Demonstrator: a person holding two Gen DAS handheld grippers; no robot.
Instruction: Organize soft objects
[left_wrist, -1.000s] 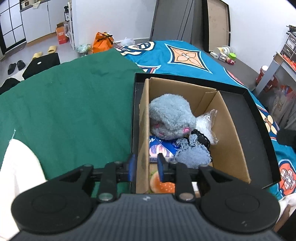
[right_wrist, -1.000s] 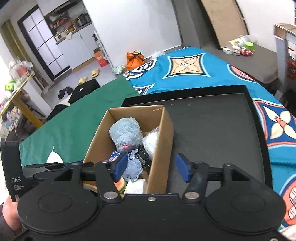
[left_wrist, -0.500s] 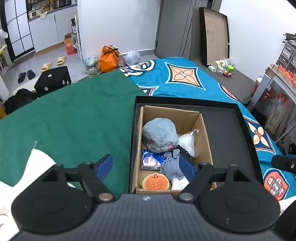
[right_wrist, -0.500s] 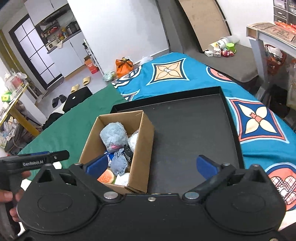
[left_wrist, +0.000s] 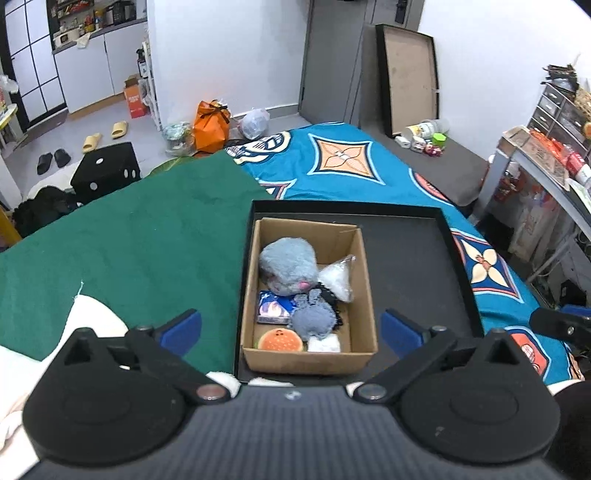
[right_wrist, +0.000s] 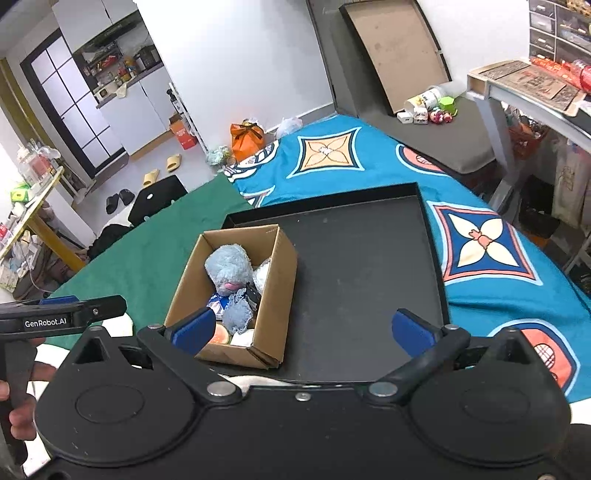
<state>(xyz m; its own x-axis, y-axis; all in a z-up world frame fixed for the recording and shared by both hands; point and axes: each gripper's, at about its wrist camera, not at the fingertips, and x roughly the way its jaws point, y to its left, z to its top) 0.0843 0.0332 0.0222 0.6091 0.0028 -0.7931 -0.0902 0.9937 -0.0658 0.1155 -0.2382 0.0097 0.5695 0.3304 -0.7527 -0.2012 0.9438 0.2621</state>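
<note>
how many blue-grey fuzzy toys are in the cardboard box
2. The big plush lies toward the far end of the cardboard box; the small plush sits nearer, beside the burger-shaped toy. More may be hidden underneath.

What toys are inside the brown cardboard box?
The cardboard box holds a fluffy blue plush, a smaller blue-grey plush, a burger toy, a clear bag, a blue packet and something white. Anything beneath them is hidden.
</note>
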